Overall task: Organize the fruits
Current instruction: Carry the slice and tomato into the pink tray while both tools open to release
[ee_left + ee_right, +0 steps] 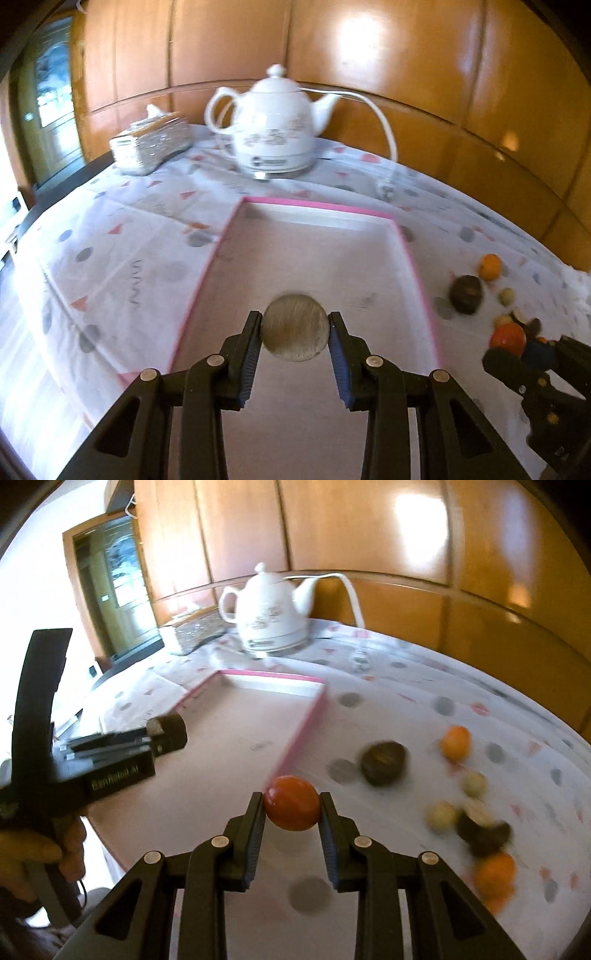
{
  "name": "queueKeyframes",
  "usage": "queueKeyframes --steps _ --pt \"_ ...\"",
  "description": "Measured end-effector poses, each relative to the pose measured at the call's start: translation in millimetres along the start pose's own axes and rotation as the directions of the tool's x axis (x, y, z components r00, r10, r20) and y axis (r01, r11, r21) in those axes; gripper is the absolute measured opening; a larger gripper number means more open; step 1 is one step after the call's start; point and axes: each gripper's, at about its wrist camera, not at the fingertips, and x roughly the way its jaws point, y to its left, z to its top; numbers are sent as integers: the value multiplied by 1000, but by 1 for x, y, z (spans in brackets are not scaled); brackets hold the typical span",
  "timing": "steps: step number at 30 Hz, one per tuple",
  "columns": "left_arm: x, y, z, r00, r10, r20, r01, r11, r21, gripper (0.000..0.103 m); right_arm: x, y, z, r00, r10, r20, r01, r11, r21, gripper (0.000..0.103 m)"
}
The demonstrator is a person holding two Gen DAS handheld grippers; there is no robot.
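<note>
My left gripper [294, 323] is shut on a round grey-brown fruit [294, 326] and hangs over the near part of the pink-rimmed tray [317, 208]. In the right wrist view my right gripper [292, 805] is shut on a red-orange tomato-like fruit [292, 803], above the tray's right rim [303, 731]. That view also shows the left gripper [166, 733] from the side, with a hand on its handle. The right gripper [517, 341] with its red fruit appears at the right edge of the left wrist view. Loose fruits lie right of the tray: a dark brown one [382, 762], an orange one [456, 742] and several small pale ones.
A white teapot-shaped kettle [275, 127] with a white cord stands behind the tray. A tissue box [151, 146] sits to its left. A patterned white cloth [110, 240] covers the table. Wooden panels rise behind it. More orange fruit [495, 873] lies at the near right.
</note>
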Motion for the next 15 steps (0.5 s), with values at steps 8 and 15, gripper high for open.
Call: queueKeyframes --steps 8,15 --pt "-6 15 0 999 28 25 -27 999 -31 58 42 34 19 997 52 -49 -52 999 -2 29" --pt "-13 16 3 999 15 41 -13 999 -49 68 44 36 17 998 48 -35 -46 998 41 39"
